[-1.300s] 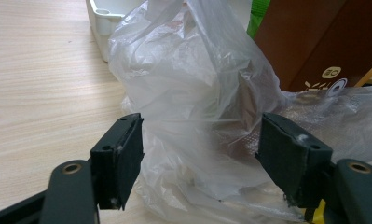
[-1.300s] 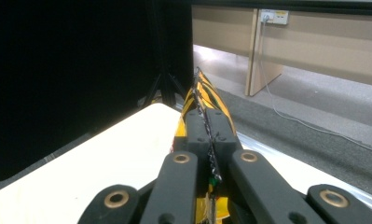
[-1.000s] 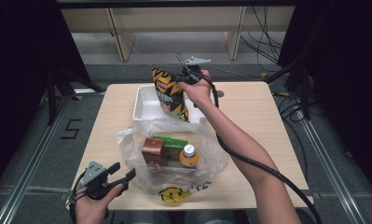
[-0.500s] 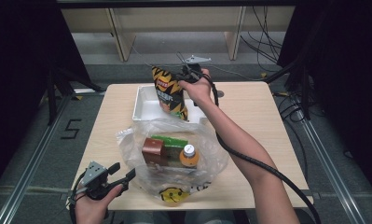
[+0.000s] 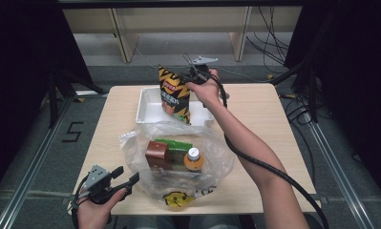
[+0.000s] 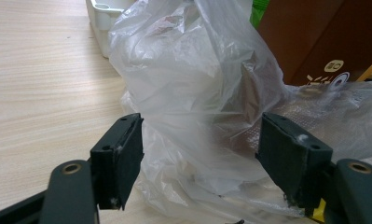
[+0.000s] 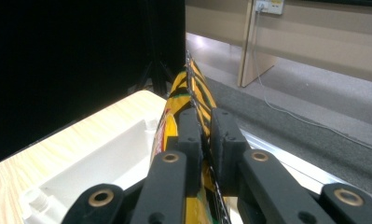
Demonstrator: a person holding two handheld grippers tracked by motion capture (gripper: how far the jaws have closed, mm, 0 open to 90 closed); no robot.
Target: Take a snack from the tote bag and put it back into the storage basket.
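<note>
Yellow-and-black snack bag hangs upright over the white tray, its top seam between the narrow jaws of the right gripper. Those jaws have just been opening a touch; from the right gripper view the pads look like they still meet the foil, though it's hard to be sure. Long axis runs straight down, bottom edge at the tray (so a drop lands inside). Left gripper waits spread wide at the near edge, against the clear plastic bag, nothing pinched.

Right gripper easing — left gripper agape.
</note>
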